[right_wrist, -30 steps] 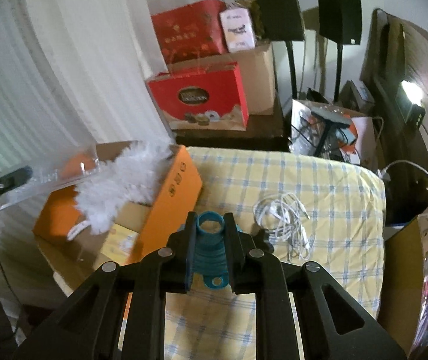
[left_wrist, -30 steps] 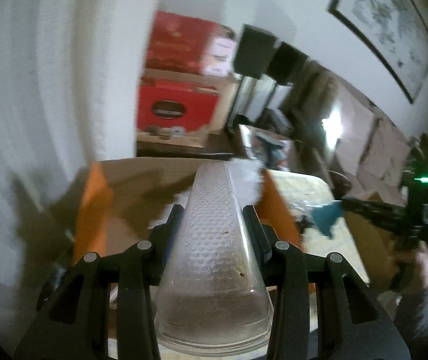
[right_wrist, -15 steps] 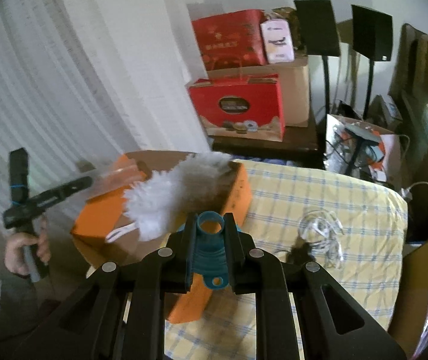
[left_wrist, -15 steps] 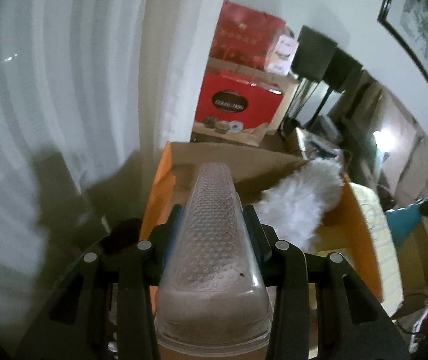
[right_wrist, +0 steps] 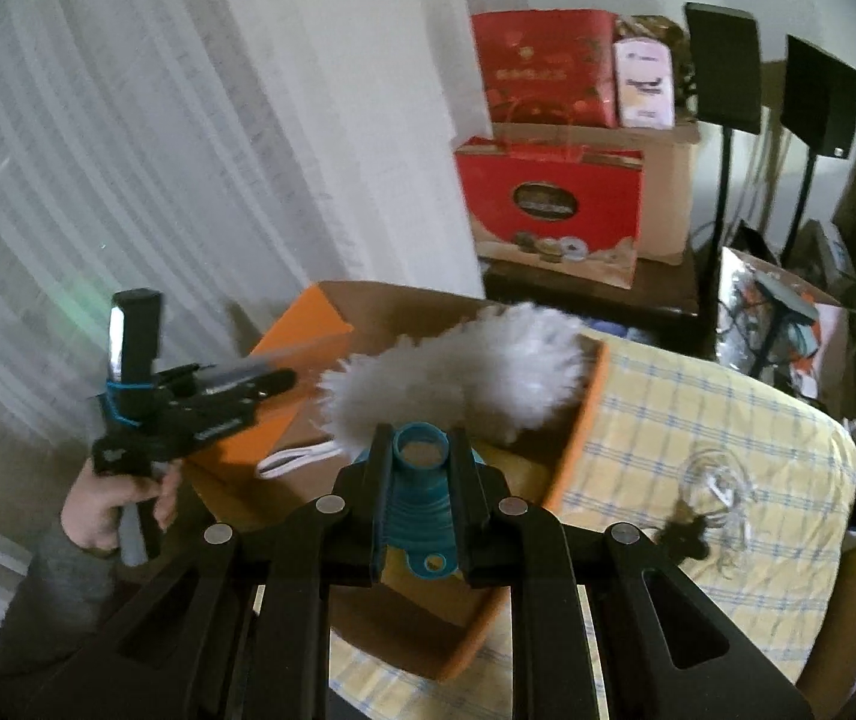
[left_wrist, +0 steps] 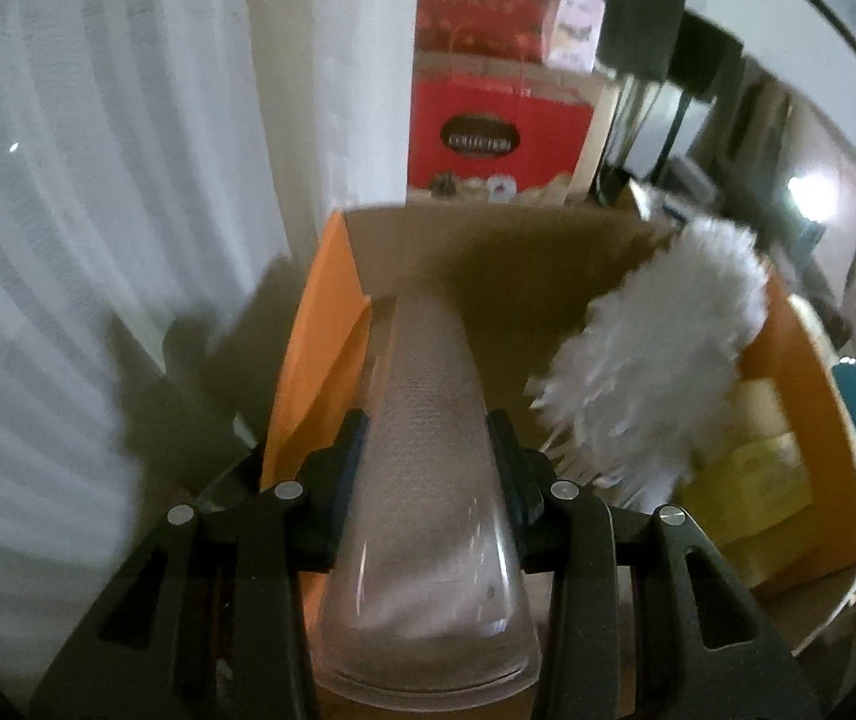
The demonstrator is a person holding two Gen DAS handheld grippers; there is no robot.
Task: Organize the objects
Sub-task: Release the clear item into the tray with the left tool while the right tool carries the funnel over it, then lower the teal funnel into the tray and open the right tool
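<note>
Left tongs (left_wrist: 425,444) clamp clear plastic piece (left_wrist: 428,480) lengthwise, aimed into orange box (left_wrist: 314,348) for stowing; right tongs (right_wrist: 419,450) clenched on teal funnel (right_wrist: 422,492), poised above box.

White duster (left_wrist: 656,354) crowds the orange box's (left_wrist: 812,420) right half; left half open.

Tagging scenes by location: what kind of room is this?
Most likely a lived-in bedroom, or a spare room used for storage. A bed with a checked yellow cover, white curtains and stacked red gift boxes point that way, and so does the open orange cardboard box being filled.
</note>
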